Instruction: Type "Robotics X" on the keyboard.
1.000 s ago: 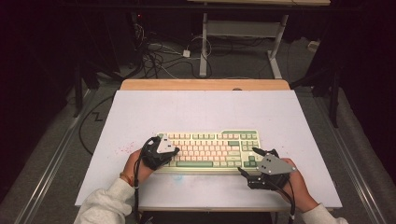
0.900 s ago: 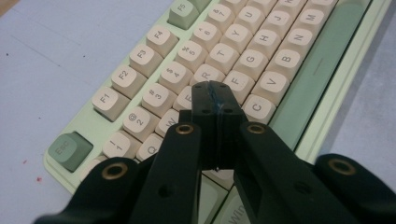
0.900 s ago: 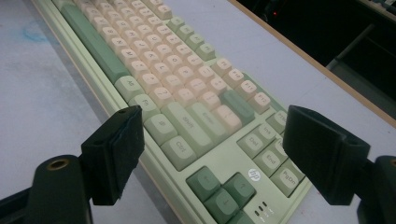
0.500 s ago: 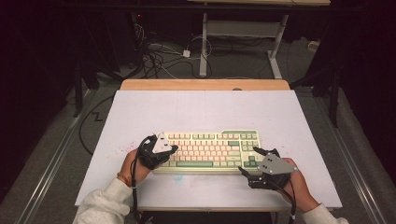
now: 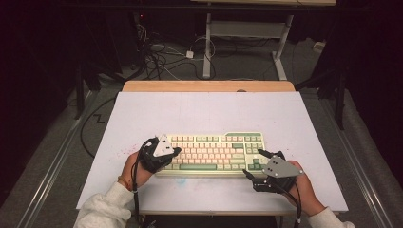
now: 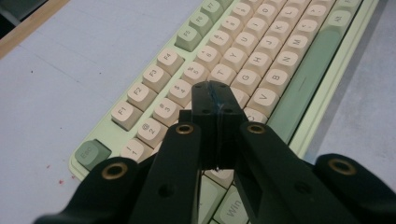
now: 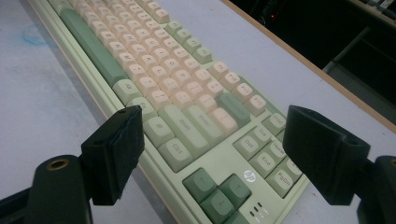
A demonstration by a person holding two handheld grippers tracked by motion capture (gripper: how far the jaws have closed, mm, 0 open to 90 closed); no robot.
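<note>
A pale green keyboard (image 5: 214,152) with cream and green keys lies across the near half of the white table (image 5: 209,114). My left gripper (image 5: 177,151) is shut with nothing in it. Its joined tips (image 6: 215,91) hover over the cream letter keys at the keyboard's (image 6: 261,51) left part. My right gripper (image 5: 252,162) stands open at the keyboard's right end. In the right gripper view its jaws (image 7: 215,123) straddle the corner of the keyboard (image 7: 154,70) by the shift, control and arrow keys, and nothing touches the pads.
The table's far edge is a wooden strip (image 5: 209,86). Beyond it on the floor lie tangled cables (image 5: 161,59) and a white desk frame (image 5: 247,33). Red specks (image 5: 124,152) and a blue smudge (image 5: 183,180) mark the table near the keyboard.
</note>
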